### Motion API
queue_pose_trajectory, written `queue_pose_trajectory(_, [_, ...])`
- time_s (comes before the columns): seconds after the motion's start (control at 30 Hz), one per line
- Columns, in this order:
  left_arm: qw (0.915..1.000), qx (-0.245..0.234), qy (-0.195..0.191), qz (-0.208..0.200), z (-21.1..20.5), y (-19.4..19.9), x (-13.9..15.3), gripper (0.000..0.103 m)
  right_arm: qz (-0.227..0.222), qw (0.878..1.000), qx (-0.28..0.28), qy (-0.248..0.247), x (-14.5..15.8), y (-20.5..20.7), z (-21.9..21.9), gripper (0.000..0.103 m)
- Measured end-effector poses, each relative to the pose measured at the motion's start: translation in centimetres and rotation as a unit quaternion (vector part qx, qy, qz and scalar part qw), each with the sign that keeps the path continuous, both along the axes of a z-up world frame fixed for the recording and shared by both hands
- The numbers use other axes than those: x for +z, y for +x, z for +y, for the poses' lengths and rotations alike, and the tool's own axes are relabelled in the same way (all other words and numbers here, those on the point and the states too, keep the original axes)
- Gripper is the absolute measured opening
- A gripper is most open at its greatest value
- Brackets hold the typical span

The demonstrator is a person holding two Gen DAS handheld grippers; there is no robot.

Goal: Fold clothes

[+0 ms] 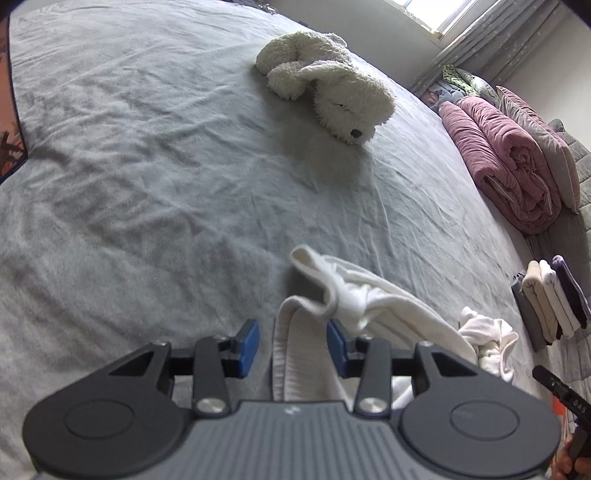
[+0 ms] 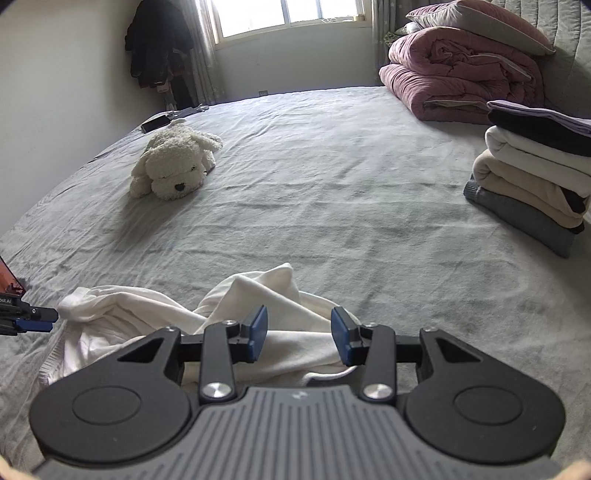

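A crumpled white garment [image 1: 373, 299] lies on the grey bedsheet [image 1: 147, 184] near the front edge. My left gripper [image 1: 293, 347] is open, and the garment's ribbed hem runs between its blue pads [image 1: 248, 345] without being pinched. In the right wrist view the same white garment [image 2: 147, 314] is bunched under and ahead of my right gripper [image 2: 300, 334], which is open with cloth lying below the gap. The left gripper's tip [image 2: 33, 319] shows at the garment's left end. A dark part of the right gripper [image 1: 561, 391] shows at the far right of the left wrist view.
A stack of folded clothes [image 2: 535, 177] stands on the bed at the right. A white plush dog [image 2: 173, 162] lies toward the far left. A rolled pink quilt [image 2: 458, 74] and a pillow [image 2: 480, 22] sit at the head. A dark flat object [image 2: 155, 123] lies near the far edge.
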State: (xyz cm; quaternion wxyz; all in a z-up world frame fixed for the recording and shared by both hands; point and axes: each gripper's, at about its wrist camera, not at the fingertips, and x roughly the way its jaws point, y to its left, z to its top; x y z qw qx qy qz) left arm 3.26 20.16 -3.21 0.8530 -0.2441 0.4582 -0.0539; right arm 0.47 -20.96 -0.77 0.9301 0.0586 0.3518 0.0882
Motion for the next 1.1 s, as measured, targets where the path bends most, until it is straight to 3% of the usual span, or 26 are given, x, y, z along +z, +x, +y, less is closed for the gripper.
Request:
queue_pose_trajectory(0.27, [0.9964,-0.029,-0.07,0.038,1.8,-1.9,-1.7,0.041,0.034,0.997,0.053,0.035,-0.1,1.0,4.3,0.043])
queue_pose_trajectory(0.5, [0.9884,-0.042,-0.132,0.061,3.3,-2.5,-3.1,0.04,0.059,0.989,0.127,0.049,2.1,3.4,11.4,0.043])
queue_pose_trajectory(0.77, [0.979,-0.055,-0.182,0.073,4.1,-2.5,-4.8,0.039,0.1,0.979,0.177,0.026,2.2,7.1,20.1,0.043])
queue_pose_trajectory(1.1, [0.9656,-0.059,-0.241,0.079,4.8,-2.1,-6.4,0.039,0.144,0.967,0.204,-0.052,-0.8,10.9,29.2,0.043])
